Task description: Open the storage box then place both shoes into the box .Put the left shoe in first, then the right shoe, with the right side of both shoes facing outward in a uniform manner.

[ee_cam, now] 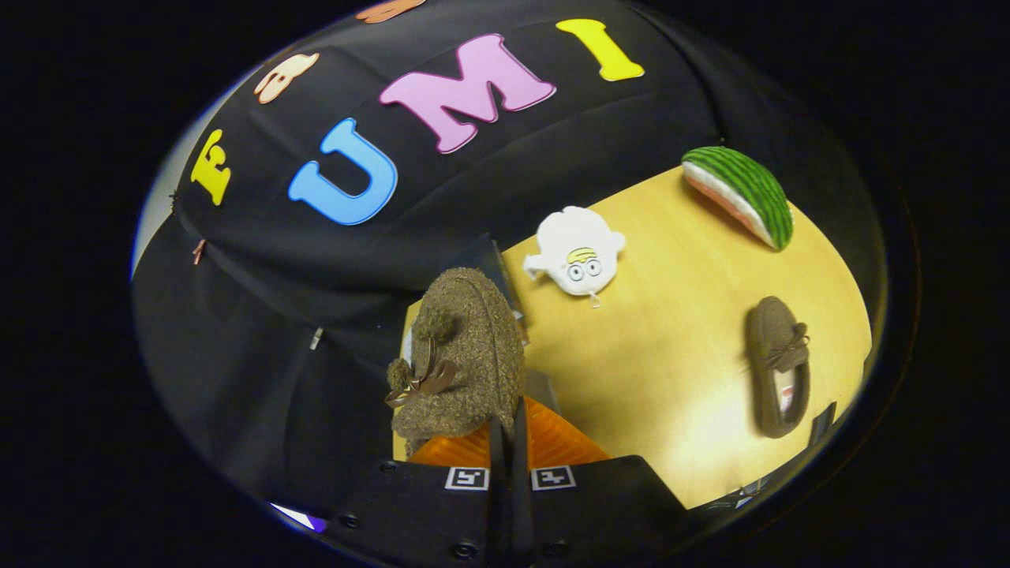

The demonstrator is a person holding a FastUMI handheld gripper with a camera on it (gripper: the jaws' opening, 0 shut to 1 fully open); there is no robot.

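- The tool [509, 430] has its fingers pinched nearly together on the rim of a fuzzy brown slipper [461, 355], which hangs lifted just ahead of them.
- That slipper looks light, soft and floppy; my guess is a pinch on the heel or collar edge serves best, since the fleece gives and could slide.
- Under it, an orange storage box [552, 446] shows between the fingers.
- The second slipper [777, 367] lies flat on the bench [671, 355], well apart, near a white plush toy [577, 251] and a watermelon-slice cushion [746, 193].
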